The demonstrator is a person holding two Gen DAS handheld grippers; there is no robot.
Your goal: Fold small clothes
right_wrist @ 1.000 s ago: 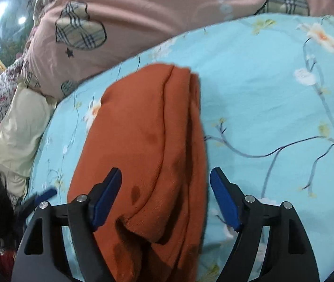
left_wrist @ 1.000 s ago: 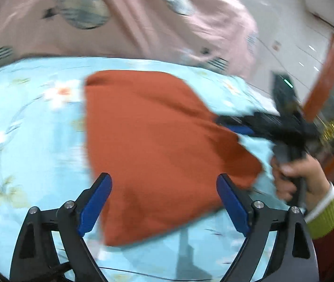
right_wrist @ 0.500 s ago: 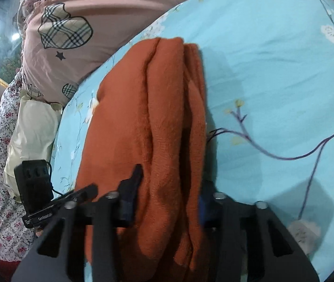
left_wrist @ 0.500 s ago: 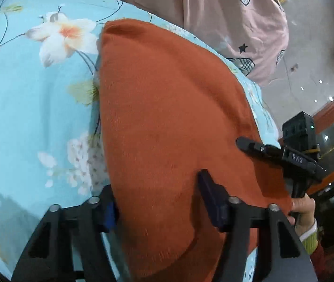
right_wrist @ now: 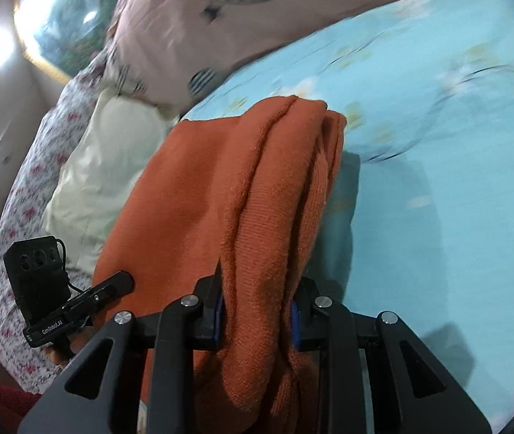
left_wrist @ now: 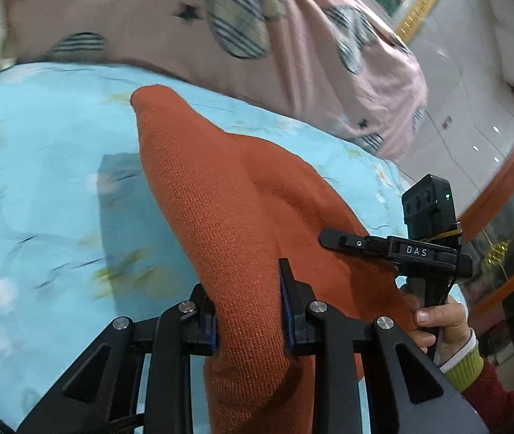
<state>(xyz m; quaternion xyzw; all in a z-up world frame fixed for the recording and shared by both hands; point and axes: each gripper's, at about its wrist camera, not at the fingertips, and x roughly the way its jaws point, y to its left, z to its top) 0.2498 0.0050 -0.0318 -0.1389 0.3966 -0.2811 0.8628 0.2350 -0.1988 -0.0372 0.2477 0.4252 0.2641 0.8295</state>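
Note:
An orange knitted garment (left_wrist: 220, 195) lies folded on the light blue flowered bed sheet (left_wrist: 39, 181). My left gripper (left_wrist: 249, 311) is shut on its near left edge and lifts that edge off the sheet. My right gripper (right_wrist: 257, 311) is shut on the bunched right edge of the same garment (right_wrist: 257, 181), also raised. The right gripper shows in the left wrist view (left_wrist: 394, 249), held by a hand. The left gripper shows in the right wrist view (right_wrist: 79, 303). The garment's far end rests on the sheet.
A pink quilt (left_wrist: 220, 18) with plaid patches is heaped along the far side of the bed. A cream pillow (right_wrist: 94, 166) and a flowered cloth (right_wrist: 29, 188) lie to the left. A wall and wooden door frame (left_wrist: 510, 173) stand to the right.
Both grippers went from open to shut on the orange garment's near edges. They have since lifted those edges off the sheet.

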